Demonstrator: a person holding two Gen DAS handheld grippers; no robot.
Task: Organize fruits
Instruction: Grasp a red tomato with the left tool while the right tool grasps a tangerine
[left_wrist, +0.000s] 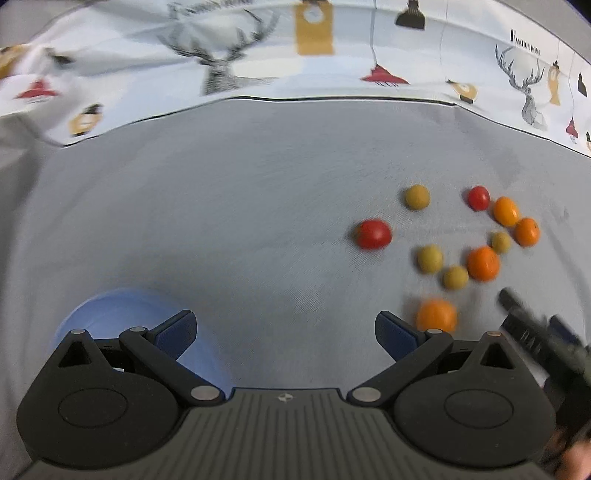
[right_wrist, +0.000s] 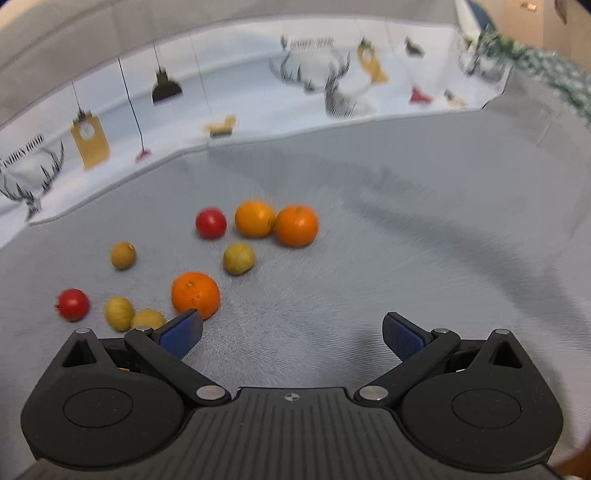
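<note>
Several small fruits lie loose on a grey cloth (left_wrist: 221, 221): oranges such as the nearest one (left_wrist: 436, 315), red tomatoes such as the bigger one (left_wrist: 373, 233), and yellow-green fruits such as the far one (left_wrist: 416, 196). My left gripper (left_wrist: 285, 334) is open and empty, left of the fruits. A light blue bowl (left_wrist: 122, 314) sits under its left finger. My right gripper (right_wrist: 292, 334) is open and empty; an orange (right_wrist: 195, 294) lies just beyond its left fingertip. It also shows in the left wrist view (left_wrist: 535, 332), blurred.
A white printed cloth with deer and lamps (left_wrist: 258, 62) lies beyond the grey cloth's far edge; it also shows in the right wrist view (right_wrist: 221, 99). Two oranges (right_wrist: 275, 222) touch each other at the back of the group.
</note>
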